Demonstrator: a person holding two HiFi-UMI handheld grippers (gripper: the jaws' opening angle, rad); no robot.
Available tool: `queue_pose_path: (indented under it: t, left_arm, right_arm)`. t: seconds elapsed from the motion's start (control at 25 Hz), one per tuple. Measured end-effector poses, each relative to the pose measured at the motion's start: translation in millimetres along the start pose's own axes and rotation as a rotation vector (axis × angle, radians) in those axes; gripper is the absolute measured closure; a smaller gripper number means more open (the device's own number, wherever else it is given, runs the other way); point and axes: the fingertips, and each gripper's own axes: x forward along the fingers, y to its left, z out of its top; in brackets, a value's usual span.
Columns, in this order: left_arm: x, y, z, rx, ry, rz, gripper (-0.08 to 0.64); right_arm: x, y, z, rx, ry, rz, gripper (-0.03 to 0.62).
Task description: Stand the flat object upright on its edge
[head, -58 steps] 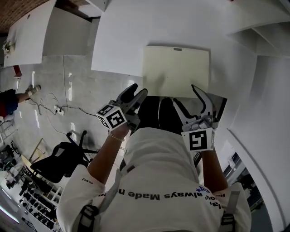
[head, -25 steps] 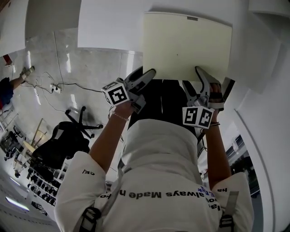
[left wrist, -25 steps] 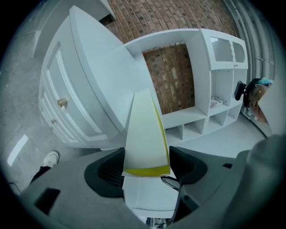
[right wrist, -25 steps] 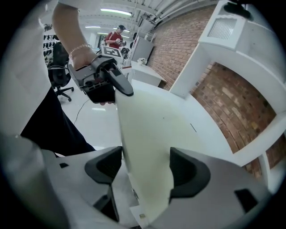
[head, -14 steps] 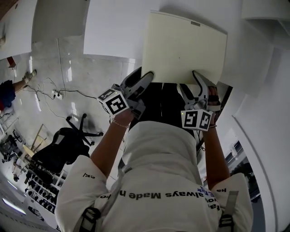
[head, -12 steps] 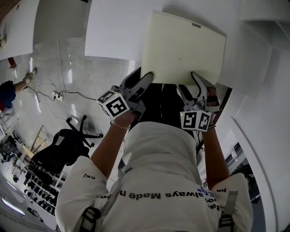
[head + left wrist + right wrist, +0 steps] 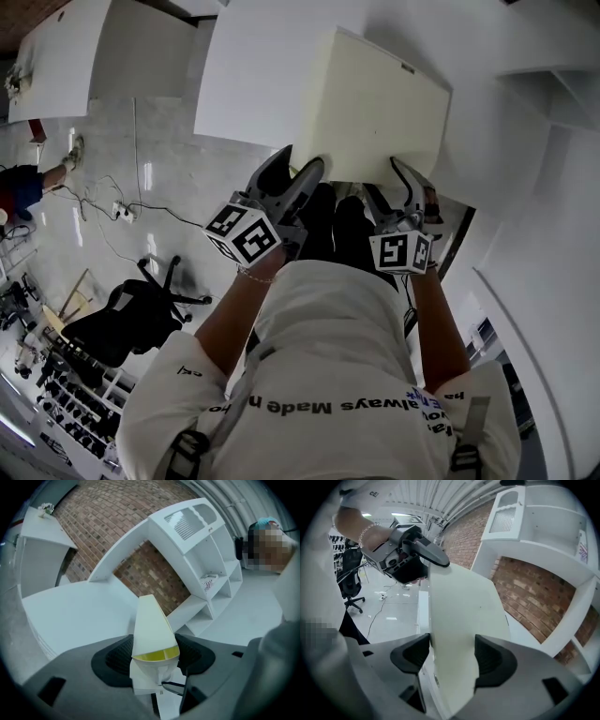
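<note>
**Head view.** Left gripper (image 7: 302,161) clamped on the near edge of the cream flat panel (image 7: 375,108), at the panel's 7 o'clock corner. Right gripper (image 7: 412,183) clamped on the same edge, at the 5 o'clock corner. Panel located at 12 to 1 o'clock of the frame, over the white table (image 7: 253,84), with its far edge pointing to 1 o'clock. Contact between far edge and table: not resolvable. Office chair (image 7: 131,319) on the floor at 8 o'clock, well apart.

**Left gripper view.** Both dark pads pressed against the panel (image 7: 150,625), one on each face. Panel seen nearly edge-on, rising from the jaws toward 12 o'clock. Yellow underside visible at the gripped corner. White shelf unit (image 7: 201,541) at 1 o'clock and brick wall (image 7: 93,522) at 11 o'clock, behind.

**Right gripper view.** Both pads closed on the panel (image 7: 464,611), with its broad face running toward 12 o'clock. Left gripper visible at 11 o'clock, holding the opposite corner.
</note>
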Motion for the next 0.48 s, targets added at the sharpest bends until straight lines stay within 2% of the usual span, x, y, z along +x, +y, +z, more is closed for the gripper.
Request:
queue_pose_path:
  t: [0.48]
  left_arm:
    - [13, -16, 78, 0.221, -0.059, 0.088, 0.282]
  right_arm:
    - [43, -35, 51, 0.110, -0.106, 0.031, 0.291]
